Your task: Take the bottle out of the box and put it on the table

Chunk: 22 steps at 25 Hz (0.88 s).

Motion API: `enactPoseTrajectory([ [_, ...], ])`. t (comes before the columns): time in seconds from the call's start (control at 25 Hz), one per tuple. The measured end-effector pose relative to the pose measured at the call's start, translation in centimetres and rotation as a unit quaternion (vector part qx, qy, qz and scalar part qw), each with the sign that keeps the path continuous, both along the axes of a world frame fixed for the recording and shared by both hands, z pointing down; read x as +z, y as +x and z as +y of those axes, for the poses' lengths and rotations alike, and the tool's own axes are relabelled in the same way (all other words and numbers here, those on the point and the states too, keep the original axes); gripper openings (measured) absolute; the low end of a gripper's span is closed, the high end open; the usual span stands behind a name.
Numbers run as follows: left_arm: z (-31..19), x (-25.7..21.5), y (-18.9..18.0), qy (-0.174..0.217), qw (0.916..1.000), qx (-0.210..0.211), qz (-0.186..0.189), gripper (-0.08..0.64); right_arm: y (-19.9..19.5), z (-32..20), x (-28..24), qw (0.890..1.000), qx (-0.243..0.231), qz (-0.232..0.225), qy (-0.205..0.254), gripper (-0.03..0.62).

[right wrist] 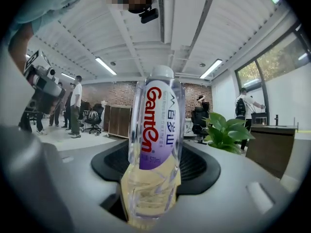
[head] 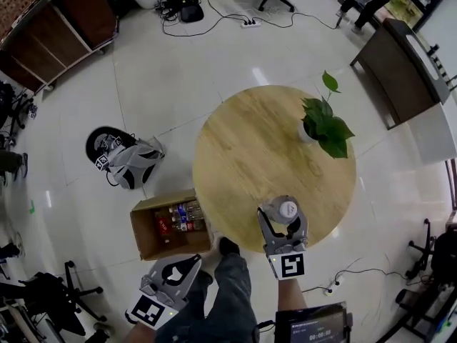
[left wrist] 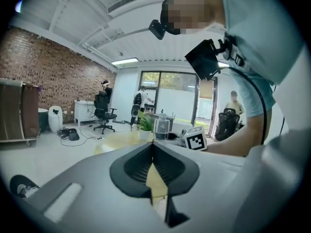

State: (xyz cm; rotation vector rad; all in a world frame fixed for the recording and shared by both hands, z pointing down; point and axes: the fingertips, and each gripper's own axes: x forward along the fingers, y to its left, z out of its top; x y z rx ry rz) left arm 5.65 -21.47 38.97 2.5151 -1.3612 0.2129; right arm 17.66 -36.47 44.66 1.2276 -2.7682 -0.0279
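Observation:
A clear water bottle (head: 283,213) with a white cap and a purple label stands upright between the jaws of my right gripper (head: 282,224), which is shut on it above the near edge of the round wooden table (head: 243,148). In the right gripper view the bottle (right wrist: 154,144) fills the middle, held at its lower body. The open cardboard box (head: 146,227) sits on the floor left of the table, with several bottles (head: 182,216) inside. My left gripper (head: 178,270) hangs lower left, near the box, shut on nothing; in its own view my left gripper (left wrist: 152,165) has the pads meeting.
A potted green plant (head: 325,123) stands on the far right of the table. The person's leg and shoe (head: 228,247) are between the two grippers. A grey bag (head: 132,164) lies on the floor beyond the box. Chairs and cables line the room's edges.

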Motion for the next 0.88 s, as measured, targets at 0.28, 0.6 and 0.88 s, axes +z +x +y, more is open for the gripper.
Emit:
enactPoseTrajectory([
  [0.28, -2.5, 0.8, 2.6, -0.019, 0.9997, 0.012, -0.008, 0.011, 0.8, 0.0, 1.9, 1.000, -0.002, -0.030, 0.001, 0.302],
  [0.6, -3.4, -0.2, 3.7, -0.010, 0.9996, 0.018, -0.017, 0.011, 1.1, 0.5, 2.8, 1.000, 0.004, -0.007, 0.002, 0.337],
  [0.88, -1.2, -2.8, 2.3, 0.018, 0.9993, 0.030, -0.011, 0.011, 3.3, 3.3, -2.2, 0.997, 0.069, 0.006, 0.026, 0.356],
])
